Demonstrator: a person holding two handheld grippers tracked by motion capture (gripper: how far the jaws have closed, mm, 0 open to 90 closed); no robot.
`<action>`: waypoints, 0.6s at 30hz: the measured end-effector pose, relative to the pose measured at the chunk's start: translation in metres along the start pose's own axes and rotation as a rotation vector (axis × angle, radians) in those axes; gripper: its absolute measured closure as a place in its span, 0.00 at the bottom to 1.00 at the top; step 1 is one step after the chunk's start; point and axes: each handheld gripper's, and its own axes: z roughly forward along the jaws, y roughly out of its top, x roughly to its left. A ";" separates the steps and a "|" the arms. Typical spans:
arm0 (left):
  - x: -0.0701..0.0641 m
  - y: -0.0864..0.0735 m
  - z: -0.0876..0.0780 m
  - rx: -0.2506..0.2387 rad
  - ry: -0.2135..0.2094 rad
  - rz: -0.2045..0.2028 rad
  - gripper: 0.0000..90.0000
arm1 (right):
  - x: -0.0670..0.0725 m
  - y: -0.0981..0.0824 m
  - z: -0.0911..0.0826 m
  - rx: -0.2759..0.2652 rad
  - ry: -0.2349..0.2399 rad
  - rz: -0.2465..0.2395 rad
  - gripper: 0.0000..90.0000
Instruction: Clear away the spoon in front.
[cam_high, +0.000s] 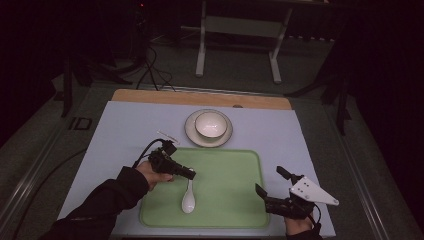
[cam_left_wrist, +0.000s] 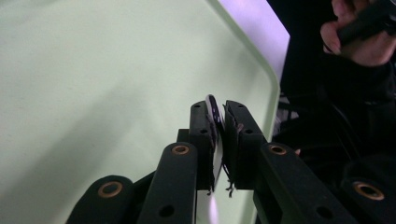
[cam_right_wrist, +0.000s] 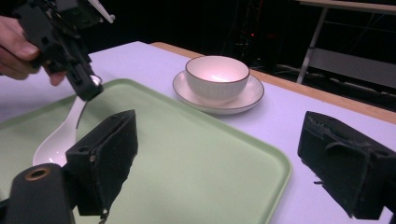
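Over on the left, the left claw (cam_high: 189, 174) is clamped on the handle of the white spoon (cam_high: 188, 199), and the left gripper view confirms it: the handle's thin edge is pinched tight between the two black jaws. The spoon's bowl end rests on the green tray (cam_high: 235, 200), handle angled upward into the grip, so by my reading the grasp is secured but the lift is only starting.

Moving to the middle, the white bowl (cam_high: 210, 124) sits on its saucer (cam_high: 192, 134) just beyond the tray's far edge, on the pale worktop (cam_high: 125, 125). That looks the likely home for the spoon, and nothing is in it yet.

On the right, the right claw (cam_high: 272, 185) hovers over the tray's near right corner, jaws spread wide and grasping nothing, waiting its turn.

Grip done; carry and placement still to come.
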 end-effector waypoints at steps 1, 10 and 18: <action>0.003 -0.001 0.001 -0.016 -0.008 -0.003 0.89 | 0.000 0.000 0.000 0.000 0.001 0.001 0.13; 0.021 -0.009 0.010 -0.086 0.029 -0.078 0.85 | -0.001 -0.001 0.000 0.001 0.003 0.003 0.13; 0.036 -0.017 0.023 -0.116 0.074 -0.140 0.82 | 0.001 -0.001 0.002 0.008 0.017 0.000 0.13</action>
